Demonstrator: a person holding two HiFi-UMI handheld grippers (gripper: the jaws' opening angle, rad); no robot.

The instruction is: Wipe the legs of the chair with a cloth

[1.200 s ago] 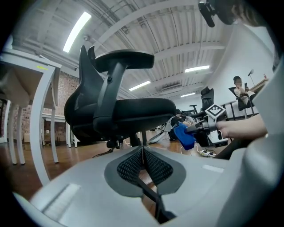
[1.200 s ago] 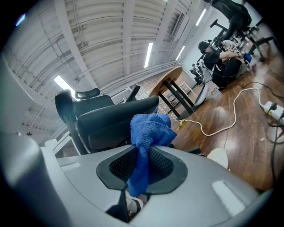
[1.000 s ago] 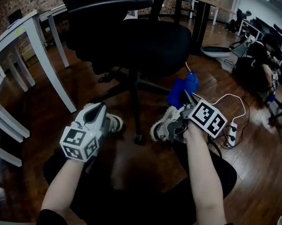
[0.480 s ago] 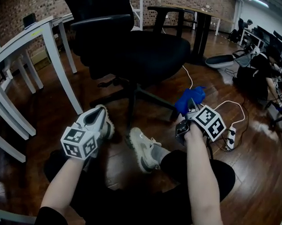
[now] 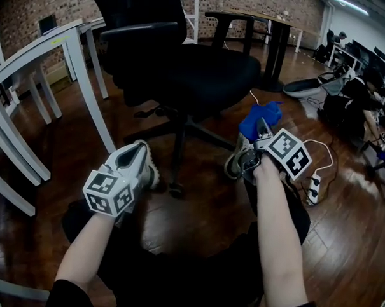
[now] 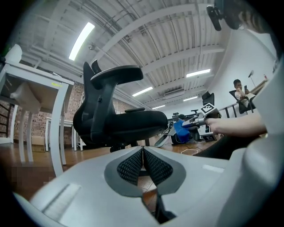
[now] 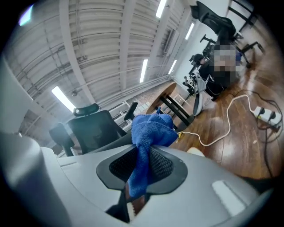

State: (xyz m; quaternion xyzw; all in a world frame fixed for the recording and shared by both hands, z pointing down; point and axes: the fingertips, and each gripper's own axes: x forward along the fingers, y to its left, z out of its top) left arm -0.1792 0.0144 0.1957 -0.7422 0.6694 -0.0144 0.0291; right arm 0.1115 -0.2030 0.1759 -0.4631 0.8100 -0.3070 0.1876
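Status: my right gripper (image 5: 262,135) is clamped on the blue cloth (image 5: 258,119). In the right gripper view the cloth (image 7: 150,129) runs down between the pads and bunches above the tips, so the grip looks solid. My left gripper (image 5: 136,156) has its jaws pressed together with nothing in them, confirmed in the left gripper view, and it's parked low over the floor, left of the chair base. The chair (image 5: 196,70) is straight ahead. Its star base shows under the seat, with one leg (image 5: 209,136) running out toward the cloth and a caster (image 5: 174,191) nearest me. The cloth hangs in the air just beside that leg's outer end, above it, and I see no contact with any leg. Progress call: pick-up is done, wiping isn't visibly under way, and nothing in view tells me any leg is already clean, so I'm treating all legs as to do. Next I'd drop the cloth onto that near right leg. My shoe (image 5: 235,163) sits right below the gripper.
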